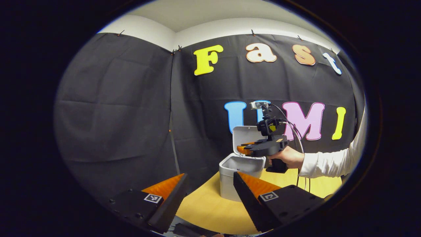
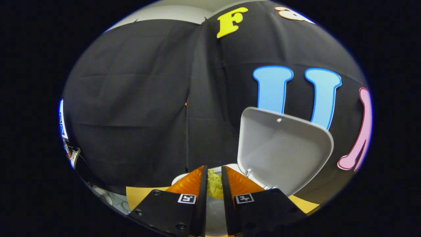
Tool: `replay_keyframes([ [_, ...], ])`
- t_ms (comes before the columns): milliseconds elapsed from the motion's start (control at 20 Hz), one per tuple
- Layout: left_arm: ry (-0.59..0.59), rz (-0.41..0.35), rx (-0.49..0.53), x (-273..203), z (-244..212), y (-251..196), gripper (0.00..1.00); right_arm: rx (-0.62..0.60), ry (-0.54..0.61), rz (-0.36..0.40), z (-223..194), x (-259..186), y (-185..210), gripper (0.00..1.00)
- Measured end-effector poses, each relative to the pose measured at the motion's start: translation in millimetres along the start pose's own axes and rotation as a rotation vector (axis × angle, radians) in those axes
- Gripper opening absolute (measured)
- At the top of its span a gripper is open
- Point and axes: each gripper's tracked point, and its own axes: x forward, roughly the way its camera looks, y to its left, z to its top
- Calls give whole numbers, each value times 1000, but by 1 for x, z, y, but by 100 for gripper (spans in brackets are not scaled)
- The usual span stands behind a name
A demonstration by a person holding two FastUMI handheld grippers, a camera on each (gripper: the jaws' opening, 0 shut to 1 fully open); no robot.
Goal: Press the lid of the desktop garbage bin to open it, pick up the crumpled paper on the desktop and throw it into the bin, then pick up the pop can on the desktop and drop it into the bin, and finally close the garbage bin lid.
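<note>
my right gripper [image 2: 214,179] is pinched on the yellow paper [image 2: 214,187], both fingers pressing it, just above the open bin [image 1: 241,171]. its lid [image 2: 283,151] stands upright behind. my left gripper [image 1: 210,184] is spread wide with nothing between its fingers, near the bin on the table [image 1: 210,210]

Bin [image 1: 241,174] mouth open, unobstructed from above. Raised lid [image 2: 283,148] blocks the far side. Right gripper [image 1: 241,148] hangs over the opening.

White long sleeve [image 1: 332,163], black gripper body with square tag markings [image 2: 186,198], screws, looping cable [image 1: 297,136]
</note>
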Motion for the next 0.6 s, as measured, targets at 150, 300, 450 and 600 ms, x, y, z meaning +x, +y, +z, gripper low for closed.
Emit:
replay_keyframes([
  [150, 5, -2, -12, 4, -6, 2, 92, 1, 132, -40, -42, 6, -13, 28],
  [300, 8, -40, -29, 6, -14, -8, 92, 2, 170, -76, -55, 2, -27, 28],
  [450, 49, -96, -3, 14, -34, -24, 92, 0, 192, -77, -60, 0, -32, 30],
  [600, 60, -206, -45, 26, -41, -59, 93, -21, 169, -93, -52, -14, -38, 42],
])
